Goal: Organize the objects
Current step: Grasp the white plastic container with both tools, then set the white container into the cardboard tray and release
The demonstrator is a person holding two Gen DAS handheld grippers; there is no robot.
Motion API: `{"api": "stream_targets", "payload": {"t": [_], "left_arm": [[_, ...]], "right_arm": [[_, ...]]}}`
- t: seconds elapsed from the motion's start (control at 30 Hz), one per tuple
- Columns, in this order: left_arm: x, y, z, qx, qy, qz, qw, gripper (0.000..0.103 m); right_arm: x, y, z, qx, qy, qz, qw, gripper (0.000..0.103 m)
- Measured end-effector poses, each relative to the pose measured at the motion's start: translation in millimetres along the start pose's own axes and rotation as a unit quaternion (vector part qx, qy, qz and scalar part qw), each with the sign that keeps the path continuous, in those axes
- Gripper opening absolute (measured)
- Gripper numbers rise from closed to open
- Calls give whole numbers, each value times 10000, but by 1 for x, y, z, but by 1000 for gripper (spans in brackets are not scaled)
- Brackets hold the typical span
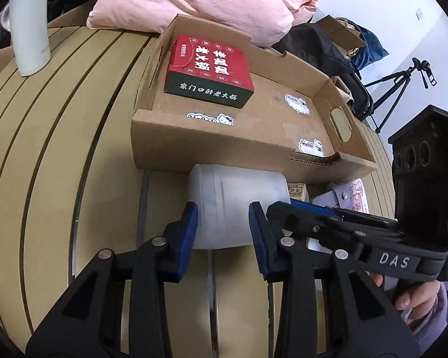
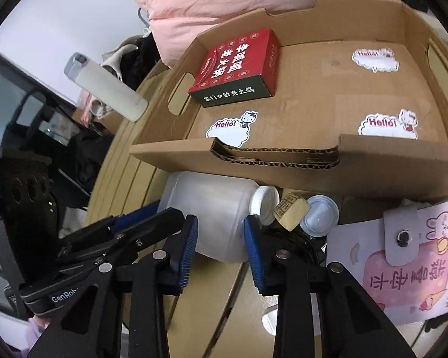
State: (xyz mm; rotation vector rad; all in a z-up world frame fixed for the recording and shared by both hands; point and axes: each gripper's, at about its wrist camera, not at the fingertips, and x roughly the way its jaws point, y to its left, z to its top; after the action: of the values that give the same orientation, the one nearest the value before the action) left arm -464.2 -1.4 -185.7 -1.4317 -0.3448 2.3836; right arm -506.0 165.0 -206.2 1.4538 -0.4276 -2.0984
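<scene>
A translucent white plastic jar (image 1: 236, 205) lies on its side on the slatted table, just in front of the cardboard tray (image 1: 224, 146). In the right wrist view the jar (image 2: 212, 208) shows a white screw cap (image 2: 264, 201) pointing right. My left gripper (image 1: 224, 223) is open, its blue pads on either side of the jar's near end. My right gripper (image 2: 221, 235) is also open, straddling the jar from the other side. A red and green box (image 1: 207, 70) sits inside the tray, also in the right wrist view (image 2: 239, 68).
A tall white bottle (image 1: 30, 29) stands at the table's far left. A pink cushion (image 1: 194, 3) lies behind the tray. A small brown block (image 2: 291, 211), a clear round lid (image 2: 319, 214) and a pink card pouch (image 2: 403, 256) lie right of the jar.
</scene>
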Motion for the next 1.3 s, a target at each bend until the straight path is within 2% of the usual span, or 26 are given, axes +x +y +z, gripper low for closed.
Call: {"api": "stream_targets", "payload": {"t": [0.13,0.3,0.43,0.57,0.7,0.8,0.9,1.03,1.13,1.23,1.3], "left_arm": [[-16,-14,-3,170,-97,121,9997,30],[-71,-40,7,285,-419,-141,9986,30],[-115,-77,34,554,-655,-243,9960,30],[-127,-110,76,793,-747,-426,9931,30],[-98,-133,116,963,-702,-495,9916,30],[-53,-140,141,964,-493,-566,9925,30],[9,-138,163,813,-150,-644,9945,30],[72,-137,174,861,126,-586,9945,30],[118,-128,178,712,445,-674,9942,30],[146,-118,171,568,605,-362,9959,30],[146,-118,167,652,609,-197,9958,35]], "right_arm": [[-6,12,2,-122,39,-179,9998,32],[-59,43,6,-423,-271,-223,9985,32],[-117,66,21,-656,-558,-67,9963,32],[-170,75,47,-840,-947,-124,9919,32],[-192,51,88,-613,-1049,-218,9924,32],[-184,24,115,-410,-985,-429,9934,32],[-162,-11,141,-218,-843,-739,9935,32],[-123,-67,165,69,-600,-1045,9927,32],[-96,-101,175,234,-468,-1203,9914,32],[-70,-130,178,477,-358,-1224,9907,32],[-60,-139,178,592,-278,-1298,9894,33]]}}
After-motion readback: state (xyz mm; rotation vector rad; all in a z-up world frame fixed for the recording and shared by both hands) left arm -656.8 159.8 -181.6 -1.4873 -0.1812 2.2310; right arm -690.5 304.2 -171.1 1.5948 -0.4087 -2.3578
